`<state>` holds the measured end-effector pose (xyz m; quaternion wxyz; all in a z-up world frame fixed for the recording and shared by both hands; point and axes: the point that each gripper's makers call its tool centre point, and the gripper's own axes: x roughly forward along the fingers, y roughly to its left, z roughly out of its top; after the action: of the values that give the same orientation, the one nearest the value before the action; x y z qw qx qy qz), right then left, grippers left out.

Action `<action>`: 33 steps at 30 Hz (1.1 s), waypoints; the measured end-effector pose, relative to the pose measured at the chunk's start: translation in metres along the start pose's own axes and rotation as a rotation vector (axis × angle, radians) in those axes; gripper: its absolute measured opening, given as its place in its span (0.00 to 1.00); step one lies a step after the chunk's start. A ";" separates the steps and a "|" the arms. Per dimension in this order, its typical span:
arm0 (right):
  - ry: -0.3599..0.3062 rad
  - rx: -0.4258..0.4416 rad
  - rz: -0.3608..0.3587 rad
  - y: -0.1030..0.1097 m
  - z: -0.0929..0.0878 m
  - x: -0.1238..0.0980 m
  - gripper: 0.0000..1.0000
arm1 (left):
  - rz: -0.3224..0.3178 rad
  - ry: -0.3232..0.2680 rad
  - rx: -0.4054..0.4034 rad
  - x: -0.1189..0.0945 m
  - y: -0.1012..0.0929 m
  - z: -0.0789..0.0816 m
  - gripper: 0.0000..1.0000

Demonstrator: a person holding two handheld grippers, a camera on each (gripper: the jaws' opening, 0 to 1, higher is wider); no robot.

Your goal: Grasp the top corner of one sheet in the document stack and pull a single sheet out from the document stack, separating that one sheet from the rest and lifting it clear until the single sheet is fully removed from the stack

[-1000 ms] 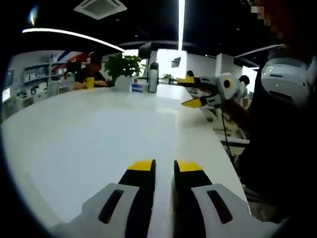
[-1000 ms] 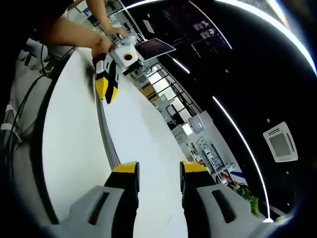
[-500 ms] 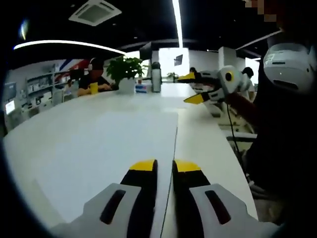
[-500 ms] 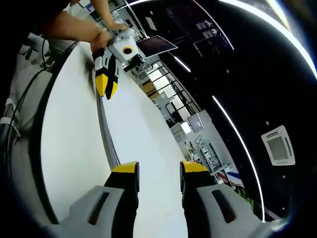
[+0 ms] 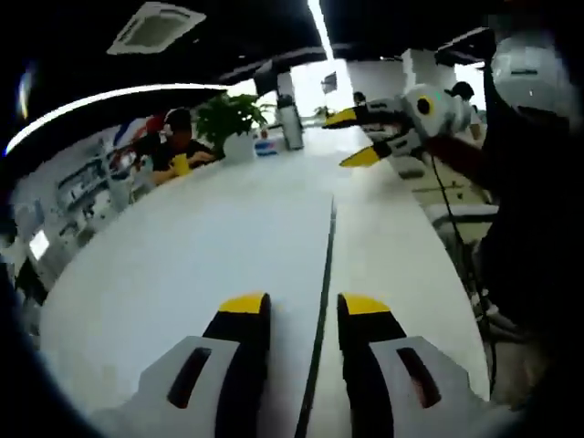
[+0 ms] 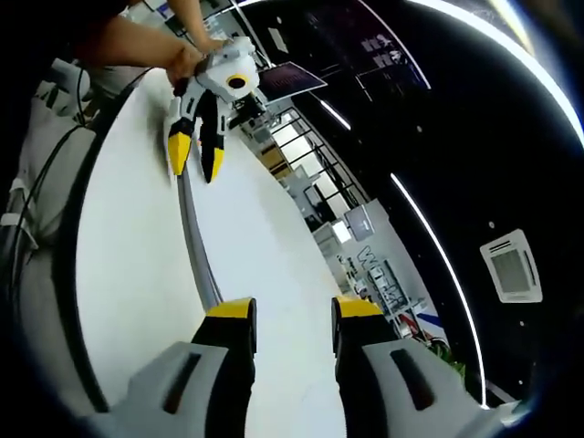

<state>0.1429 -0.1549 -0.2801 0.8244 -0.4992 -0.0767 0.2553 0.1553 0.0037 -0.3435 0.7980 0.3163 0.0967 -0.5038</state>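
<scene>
Both grippers hover over the white tabletop [image 5: 182,246] — left gripper [image 5: 303,306] fingers spread, right gripper [image 6: 292,310] fingers spread, nothing held. Document stack not discernible; dark seam [image 5: 326,255] runs between the left fingers.

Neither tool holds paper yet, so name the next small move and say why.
Probably tilt the left tool down toward the white table to find a sheet corner. Its jaws stand open over the dark seam, gripping nothing, and I cannot tell a sheet edge from the white surface.
</scene>
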 end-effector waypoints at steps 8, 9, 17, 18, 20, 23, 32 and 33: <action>-0.002 -0.008 -0.008 -0.002 0.002 -0.004 0.33 | 0.023 0.150 0.098 0.013 -0.008 0.003 0.18; 0.000 -0.007 -0.010 -0.003 0.001 -0.005 0.33 | 0.025 0.157 0.110 0.013 -0.009 0.003 0.18; 0.016 0.002 -0.026 -0.006 -0.006 -0.010 0.33 | 0.045 0.209 0.231 0.010 -0.013 0.001 0.13; 0.015 0.003 -0.026 -0.006 -0.006 -0.011 0.33 | 0.046 0.213 0.242 0.010 -0.013 0.001 0.12; 0.014 0.004 -0.027 -0.007 -0.006 -0.011 0.33 | 0.049 0.217 0.252 0.009 -0.013 0.001 0.12; 0.017 0.006 -0.030 -0.007 -0.008 -0.012 0.33 | 0.035 0.211 0.229 0.007 -0.011 0.001 0.12; 0.017 0.014 -0.030 -0.005 -0.010 -0.013 0.33 | -0.146 0.095 -0.089 0.005 -0.008 0.002 0.15; 0.018 0.013 -0.031 -0.005 -0.010 -0.013 0.33 | -0.166 0.078 -0.142 0.005 -0.007 0.003 0.15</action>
<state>0.1371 -0.1716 -0.2790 0.8322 -0.4949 -0.0752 0.2383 0.1507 -0.0038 -0.3464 0.7695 0.2694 0.1892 -0.5472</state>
